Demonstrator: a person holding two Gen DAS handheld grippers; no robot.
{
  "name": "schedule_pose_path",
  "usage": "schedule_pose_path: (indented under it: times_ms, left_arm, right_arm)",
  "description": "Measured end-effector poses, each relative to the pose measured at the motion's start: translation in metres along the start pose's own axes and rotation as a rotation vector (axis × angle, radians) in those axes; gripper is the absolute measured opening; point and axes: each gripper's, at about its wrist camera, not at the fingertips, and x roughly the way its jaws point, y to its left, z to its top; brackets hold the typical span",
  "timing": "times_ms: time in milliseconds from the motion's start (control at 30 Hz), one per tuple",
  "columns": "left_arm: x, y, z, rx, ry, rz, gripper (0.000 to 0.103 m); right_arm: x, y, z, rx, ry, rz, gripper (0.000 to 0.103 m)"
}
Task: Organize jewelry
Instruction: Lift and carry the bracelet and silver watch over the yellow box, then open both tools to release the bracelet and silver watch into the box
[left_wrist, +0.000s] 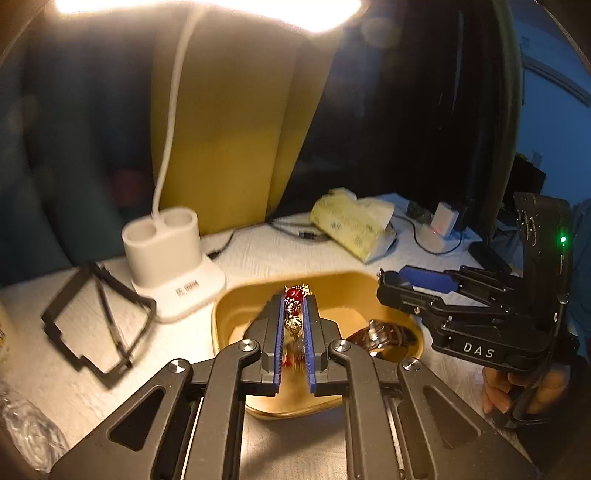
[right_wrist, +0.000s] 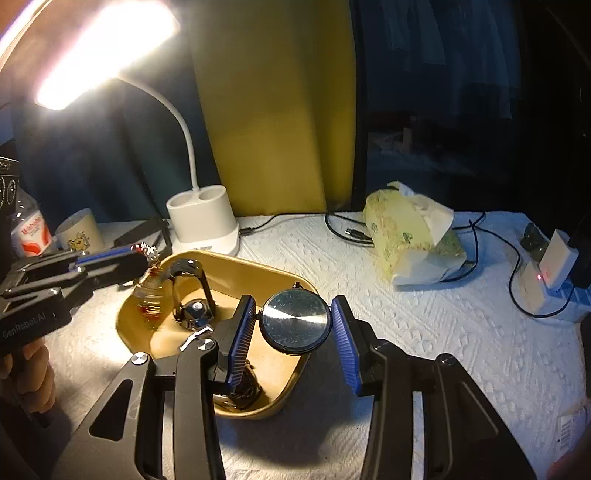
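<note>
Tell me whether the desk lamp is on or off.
On. The lamp head glows bright white above its white base and casts a lit patch on the yellow tray and the white table cover.

Both wrist views close, angled down; share yellow tray (left_wrist: 221, 314) (right_wrist: 129, 314).

white desk lamp (right_wrist: 201, 225) lit at back, yellow tissue pack (right_wrist: 413, 236) right, mug (right_wrist: 79, 230) and bottle (right_wrist: 29, 225) left, black cables (right_wrist: 347, 229), charger (right_wrist: 546, 266), black frame (left_wrist: 98, 321).
</note>
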Motion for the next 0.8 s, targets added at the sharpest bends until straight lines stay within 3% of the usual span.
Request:
schedule_pose_path:
  times_ms: [267, 433, 633, 800]
  left_arm:
    - [0.018, 0.003, -0.008, -0.017, 0.075, -0.036, 0.011]
    - [0.013, -0.002, -0.008, 0.003, 0.067, -0.032, 0.013]
    - [0.005, -0.004, -0.006, 0.004, 0.056, -0.025, 0.026]
    - [-0.007, -0.006, -0.006, 0.012, 0.041, -0.021, 0.027]
  right_arm:
    - [0.008, -0.002, -0.002, 0.000, 0.012, 0.001, 0.042]
    - [0.009, 0.003, -0.003, -0.018, 0.023, 0.011, 0.043]
    - [0.004, 0.003, -0.003, -0.011, 0.022, -0.003, 0.043]
    - [-0.008, 0.002, -0.002, 0.001, 0.014, -0.014, 0.044]
